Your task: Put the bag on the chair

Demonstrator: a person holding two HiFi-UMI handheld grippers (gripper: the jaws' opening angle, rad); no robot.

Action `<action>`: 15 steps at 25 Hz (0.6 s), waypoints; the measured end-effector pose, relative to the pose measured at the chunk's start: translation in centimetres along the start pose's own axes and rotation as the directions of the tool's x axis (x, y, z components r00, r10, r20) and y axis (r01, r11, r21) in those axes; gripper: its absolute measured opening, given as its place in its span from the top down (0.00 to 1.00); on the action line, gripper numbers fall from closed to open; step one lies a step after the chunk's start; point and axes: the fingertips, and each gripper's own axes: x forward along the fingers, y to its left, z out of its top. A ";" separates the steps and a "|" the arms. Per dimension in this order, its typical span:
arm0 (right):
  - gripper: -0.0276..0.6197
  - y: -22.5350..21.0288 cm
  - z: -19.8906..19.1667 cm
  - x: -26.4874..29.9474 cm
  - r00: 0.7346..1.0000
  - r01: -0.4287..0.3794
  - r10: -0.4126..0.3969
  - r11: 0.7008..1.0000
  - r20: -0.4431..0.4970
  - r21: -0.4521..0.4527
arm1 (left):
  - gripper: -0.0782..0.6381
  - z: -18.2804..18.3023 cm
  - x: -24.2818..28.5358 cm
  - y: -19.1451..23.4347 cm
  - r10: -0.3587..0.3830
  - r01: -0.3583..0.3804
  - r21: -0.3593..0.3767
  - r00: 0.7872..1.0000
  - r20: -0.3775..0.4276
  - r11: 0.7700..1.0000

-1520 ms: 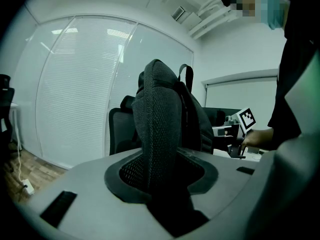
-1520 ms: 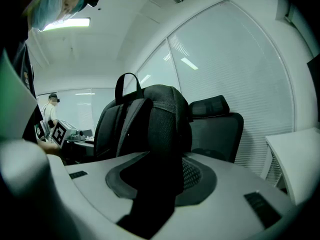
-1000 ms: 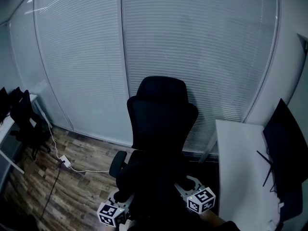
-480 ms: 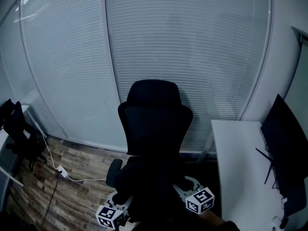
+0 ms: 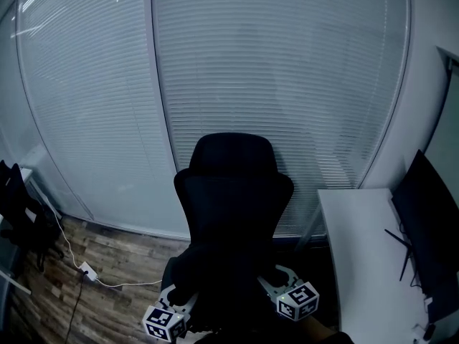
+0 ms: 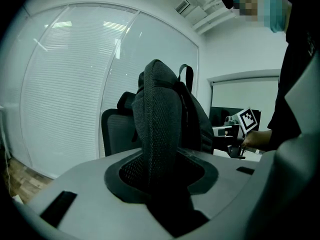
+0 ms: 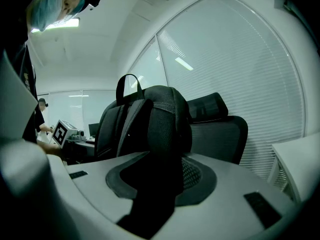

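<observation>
My left tongs point(image 6: 161, 196) and right tongs point(image 7: 149, 196) each clamp a padded strap point(image 6: 159, 134) of the black bag point(image 7: 150, 116), held upright before the chair point(image 5: 233, 185).

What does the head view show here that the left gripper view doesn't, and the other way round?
Only the head view: the marker cube on the left gripper, and a second dark chair at the far left. Only the left gripper view: that gripper's jaws closed on the bag's mesh shoulder strap, and the bag's top handle. Both: the black chair and the window blinds behind it.
</observation>
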 end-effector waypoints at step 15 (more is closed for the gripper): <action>0.73 -3.4 1.8 10.7 0.997 0.083 -0.083 0.996 0.003 0.037 | 0.65 2.6 6.9 10.2 -0.074 0.074 0.007 0.997 -0.036 0.997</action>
